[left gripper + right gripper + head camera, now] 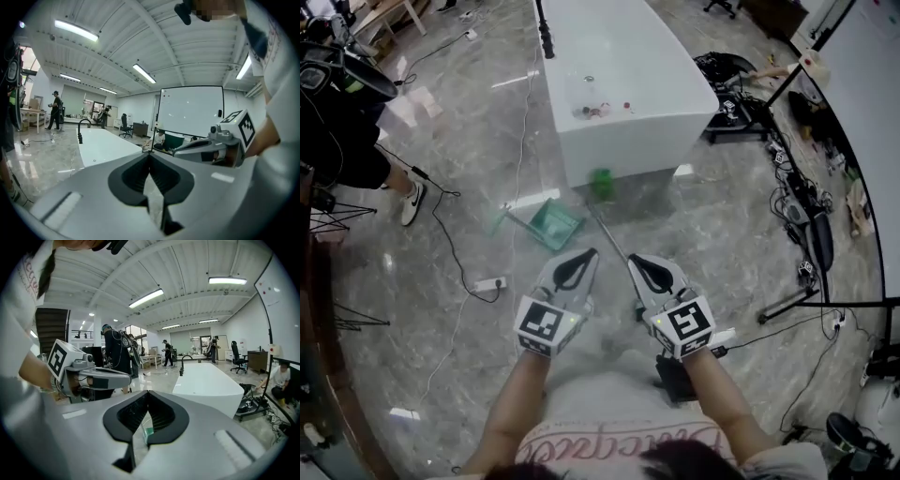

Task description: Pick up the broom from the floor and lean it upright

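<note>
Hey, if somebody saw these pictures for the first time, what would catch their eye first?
First come the two grey grippers low in the middle of the head view, the left claw and the right claw, both shut and empty. Just beyond them the broom lies on the glossy floor, its green head at the foot of the long white table. A green dustpan sits to its left.

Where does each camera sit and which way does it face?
Head view: on head, steeply down at floor, broom, table; left gripper, right gripper, forearms show.
Left gripper view: on left gripper, along shut jaws toward table; right gripper shows.
Right gripper view: likewise on right gripper; left gripper shows.
All three share the table.
</note>
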The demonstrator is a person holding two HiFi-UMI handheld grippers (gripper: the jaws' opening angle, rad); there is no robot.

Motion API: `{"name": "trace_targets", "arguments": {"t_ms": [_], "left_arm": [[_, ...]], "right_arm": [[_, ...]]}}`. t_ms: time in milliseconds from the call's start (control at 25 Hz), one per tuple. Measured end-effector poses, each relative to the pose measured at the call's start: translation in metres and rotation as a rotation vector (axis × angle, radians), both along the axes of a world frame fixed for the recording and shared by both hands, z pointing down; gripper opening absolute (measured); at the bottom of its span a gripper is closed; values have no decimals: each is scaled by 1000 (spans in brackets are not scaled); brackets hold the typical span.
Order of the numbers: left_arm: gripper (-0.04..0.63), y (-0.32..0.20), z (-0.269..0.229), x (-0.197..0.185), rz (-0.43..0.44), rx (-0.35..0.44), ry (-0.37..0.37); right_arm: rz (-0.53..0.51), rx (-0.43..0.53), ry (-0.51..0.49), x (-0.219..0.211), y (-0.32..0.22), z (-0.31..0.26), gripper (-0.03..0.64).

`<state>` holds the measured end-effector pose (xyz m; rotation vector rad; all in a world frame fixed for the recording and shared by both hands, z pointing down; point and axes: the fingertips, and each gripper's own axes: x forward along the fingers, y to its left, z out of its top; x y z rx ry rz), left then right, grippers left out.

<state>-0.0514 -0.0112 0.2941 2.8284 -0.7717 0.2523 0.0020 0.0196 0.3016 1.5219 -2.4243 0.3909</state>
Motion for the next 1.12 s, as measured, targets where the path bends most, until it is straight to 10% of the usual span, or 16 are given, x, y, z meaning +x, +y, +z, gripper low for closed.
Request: {"name": "trace_targets", "arguments": {"t_ms": [1120], "left_arm": [[0, -109, 235, 67, 148, -256, -159]], "right_arm": [[111, -490, 42, 82, -97, 288, 3]]}}
